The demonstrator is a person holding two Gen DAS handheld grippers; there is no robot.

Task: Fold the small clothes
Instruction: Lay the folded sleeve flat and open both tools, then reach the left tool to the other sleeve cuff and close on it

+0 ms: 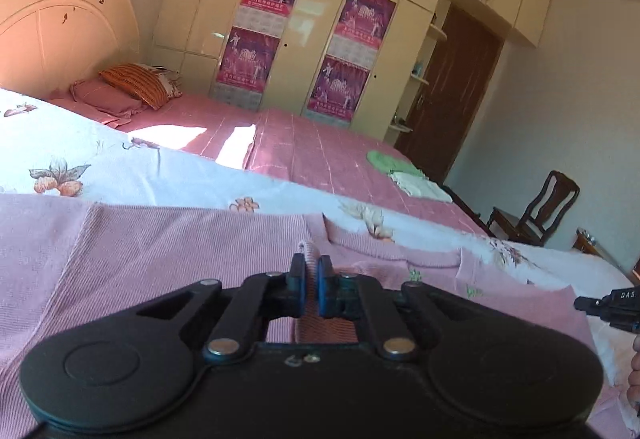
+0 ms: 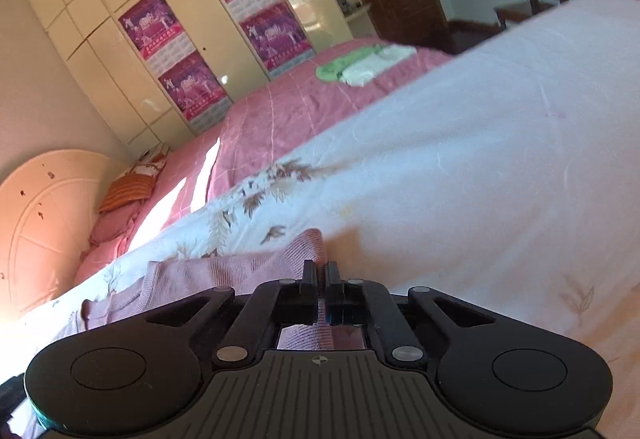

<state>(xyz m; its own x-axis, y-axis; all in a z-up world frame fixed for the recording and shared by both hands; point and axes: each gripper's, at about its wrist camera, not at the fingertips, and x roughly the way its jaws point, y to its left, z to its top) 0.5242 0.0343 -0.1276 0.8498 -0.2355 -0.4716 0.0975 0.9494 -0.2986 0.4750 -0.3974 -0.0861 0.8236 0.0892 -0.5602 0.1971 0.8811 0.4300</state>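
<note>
A pink ribbed garment lies spread on the white flowered sheet. My left gripper is shut on an upstanding edge of that garment, the fabric pinched between its blue pads. In the right wrist view the same pink garment trails to the left, and my right gripper is shut on a raised fold of it. The tip of the right gripper shows at the right edge of the left wrist view.
Folded green and white clothes sit on the pink bedspread at the far side. Pillows lie by the headboard. A tall wardrobe, a brown door and a wooden chair stand beyond.
</note>
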